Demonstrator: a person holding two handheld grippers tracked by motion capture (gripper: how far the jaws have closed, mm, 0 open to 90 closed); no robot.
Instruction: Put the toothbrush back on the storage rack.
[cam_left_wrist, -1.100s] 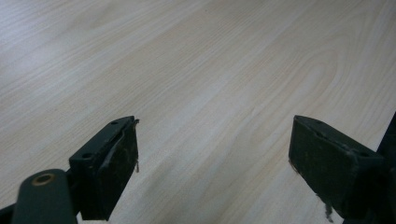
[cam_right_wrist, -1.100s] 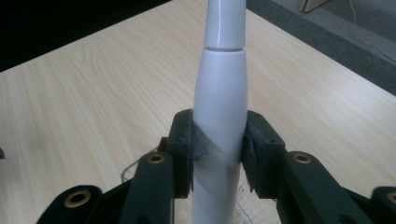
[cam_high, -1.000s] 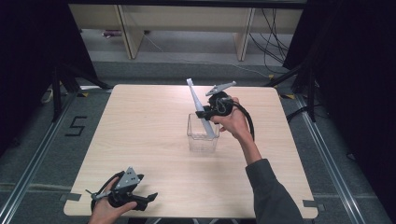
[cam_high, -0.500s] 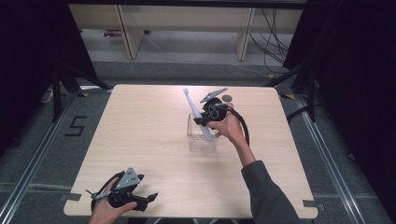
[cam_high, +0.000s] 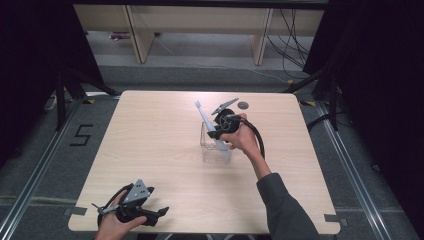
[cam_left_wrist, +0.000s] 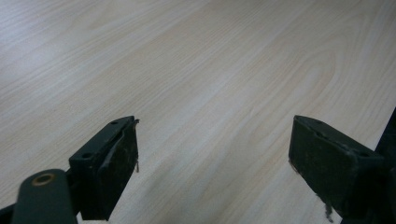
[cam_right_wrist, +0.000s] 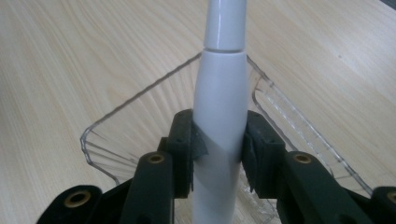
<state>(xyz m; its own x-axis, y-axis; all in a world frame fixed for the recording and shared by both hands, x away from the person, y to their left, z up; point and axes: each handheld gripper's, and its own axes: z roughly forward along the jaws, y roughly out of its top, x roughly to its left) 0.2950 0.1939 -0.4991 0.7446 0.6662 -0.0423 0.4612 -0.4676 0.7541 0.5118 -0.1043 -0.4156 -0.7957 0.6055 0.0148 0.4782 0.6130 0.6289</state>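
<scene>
The toothbrush (cam_right_wrist: 220, 98) is cut off at both ends in the right gripper view: its head runs past the top edge and its base drops below the jaws, so only the smooth white, rounded handle with one seam line shows. In the high view the brush head tilts up and away to the left, while its lower end is hard to make out behind the clear plastic of the box (cam_high: 216, 150). The right gripper (cam_right_wrist: 219, 154) has its black jaws clamped on the handle from both sides, holding it over the box's open top; whether the base touches the box floor cannot be told. The box is a see-through, ribbed, rectangular tub with rounded corners, standing near the middle of the pale wood-grain worktop (cam_high: 150, 145). A small dark round disc (cam_high: 243, 105) lies near the far edge, too small to identify. The left gripper (cam_high: 131, 207) rests at the near left corner, its worn, matt jaws standing wide apart with nothing but bare worktop between them.
</scene>
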